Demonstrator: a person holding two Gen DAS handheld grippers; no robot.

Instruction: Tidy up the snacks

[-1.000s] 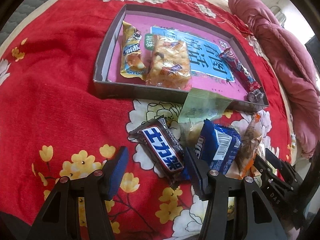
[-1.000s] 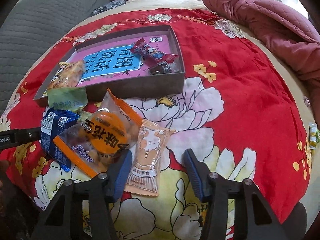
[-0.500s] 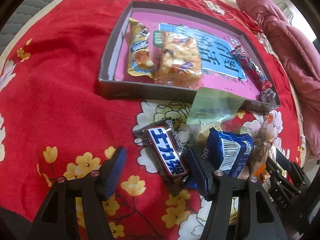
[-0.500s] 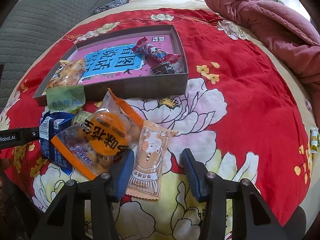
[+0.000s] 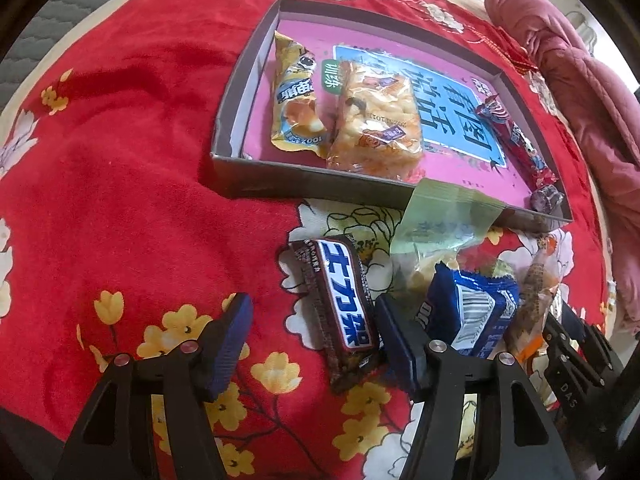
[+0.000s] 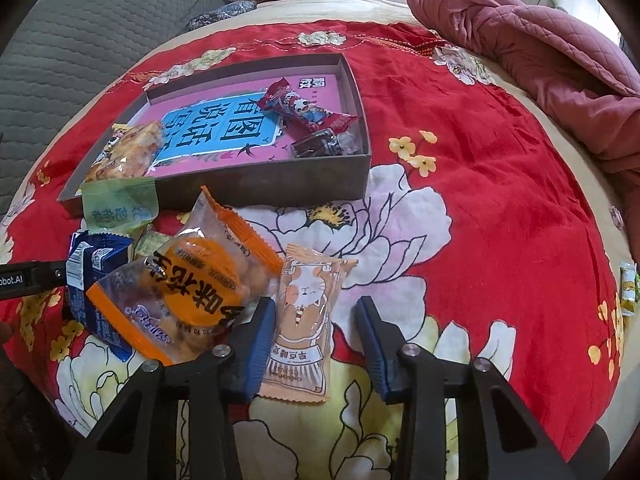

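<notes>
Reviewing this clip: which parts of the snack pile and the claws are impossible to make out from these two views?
- Green packet, left wrist view: its lower half lies under the blue packet.
- Orange packet, left wrist view: mostly hidden behind the blue packet and the right claw.
- Left claw, right wrist view: cut off by the picture's left edge.
- Small yellow-green packet, right wrist view: clipped at the right edge.

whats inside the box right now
The box holds a yellow packet, an orange biscuit packet, a red candy and a dark sweet. Anything beneath them is covered.
</notes>
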